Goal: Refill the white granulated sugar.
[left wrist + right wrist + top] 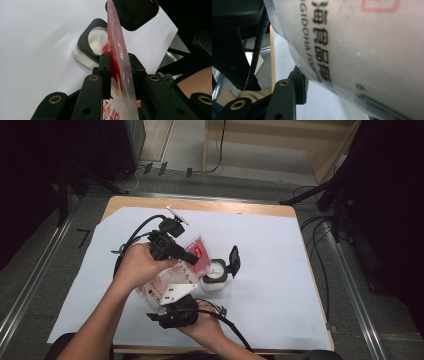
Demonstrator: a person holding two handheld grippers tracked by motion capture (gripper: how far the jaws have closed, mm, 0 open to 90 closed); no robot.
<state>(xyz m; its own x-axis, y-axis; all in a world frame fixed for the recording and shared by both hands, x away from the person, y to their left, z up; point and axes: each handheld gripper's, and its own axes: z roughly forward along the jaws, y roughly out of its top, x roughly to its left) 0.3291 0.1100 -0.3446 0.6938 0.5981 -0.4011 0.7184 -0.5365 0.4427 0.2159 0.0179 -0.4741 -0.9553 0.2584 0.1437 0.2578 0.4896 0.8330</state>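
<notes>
My left gripper (187,256) is clamped on the top edge of the red-and-white pouch (172,282), tipped over the open white jar (215,279) (flip lid up). Right gripper (175,312) sits under the pouch's bottom; can't tell its jaw state.

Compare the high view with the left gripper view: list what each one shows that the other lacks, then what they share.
High view alone: both hands, the right gripper under the pouch's lower end, the wooden table edge and the floor beyond.

Left gripper view alone: a close look at the left gripper, jaws shut on the pouch's edge, seen edge-on, and the pale contents inside the container.

Both: the red-and-white pouch, the open container with its black flip lid, and the white sheet.
</notes>
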